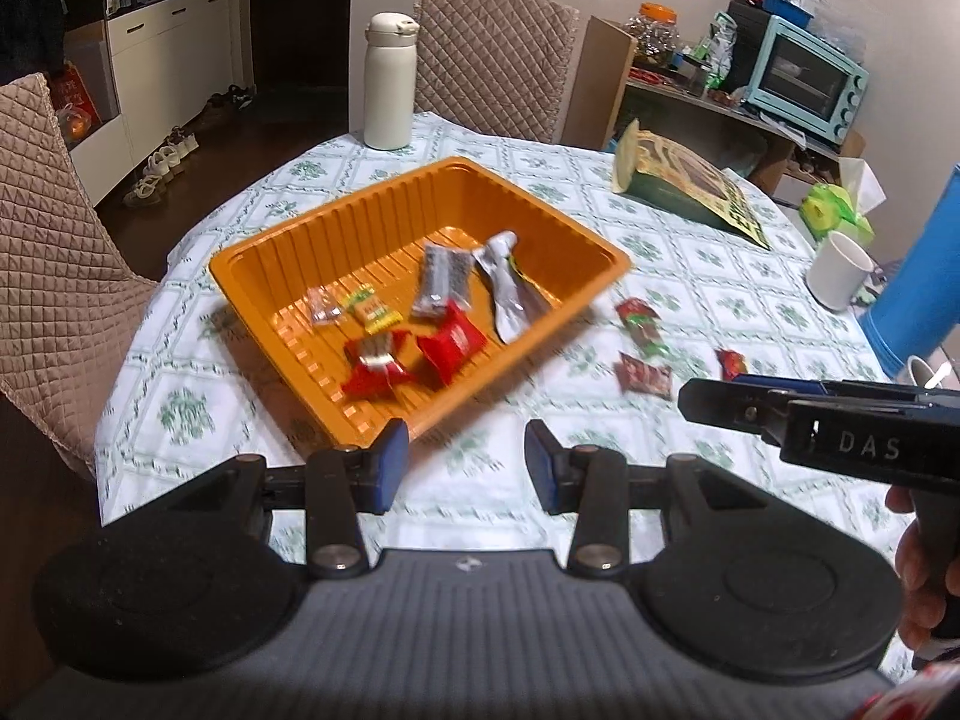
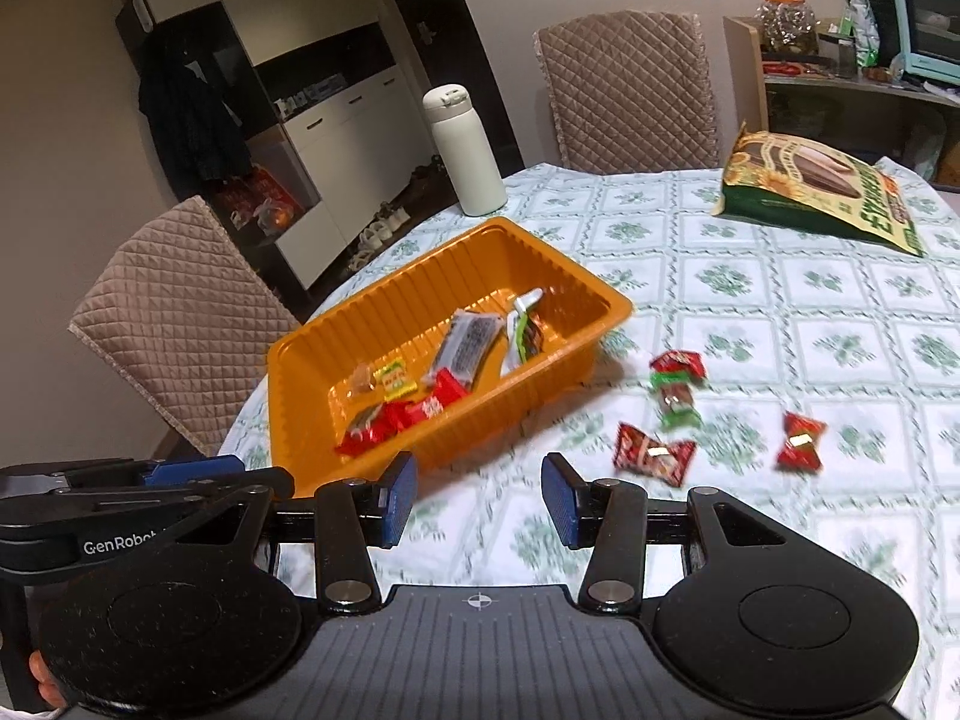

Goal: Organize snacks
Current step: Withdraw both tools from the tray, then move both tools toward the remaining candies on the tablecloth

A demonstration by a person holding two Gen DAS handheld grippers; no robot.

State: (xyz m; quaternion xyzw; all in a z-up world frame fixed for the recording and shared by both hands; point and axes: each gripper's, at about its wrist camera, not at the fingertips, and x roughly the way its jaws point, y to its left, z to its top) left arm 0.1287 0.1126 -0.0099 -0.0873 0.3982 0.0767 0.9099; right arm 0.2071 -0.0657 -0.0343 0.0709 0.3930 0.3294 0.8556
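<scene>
Snacks (image 2: 654, 456) scattered on the green-patterned tablecloth (image 2: 750, 324) and gathered in the orange tray (image 2: 372, 312). Left gripper (image 1: 467, 461) with blue pads partly apart, nothing between them, hovering over bare cloth just beside the tray's near corner. Right gripper (image 2: 478, 501) likewise partly open and empty, above the cloth between the tray and the loose wrappers. Seen from the left wrist, right gripper's black body at the right edge, a hand (image 1: 921, 588) wrapped round its handle. Nearest the right jaws, a red candy wrapper lying flat; beyond it a red-and-green wrapped sweet (image 2: 677, 387); further right, apart from both, another red twist-wrapped candy (image 2: 801, 443). Inside the tray: two red packets (image 1: 414, 357) at the near end, a small yellow-green packet (image 1: 372, 309) and a clear little wrapper (image 1: 324, 307) beside it, a dark bar in clear film (image 1: 441, 279) in the middle, a silvery pouch (image 1: 507, 285) toward the far wall. Past the tray, a white insulated bottle (image 1: 387, 81) upright near the table's far edge. To the right, a large sunflower-seed bag (image 2: 822, 189) lying on the cloth, well apart from the tray. At the right edge of the left wrist view, a white mug (image 1: 837, 270) and a blue cylinder (image 1: 924, 276). Quilted chair covers (image 2: 627, 90) around the table; a pale-blue toaster oven (image 1: 804, 78) on a shelf behind.
</scene>
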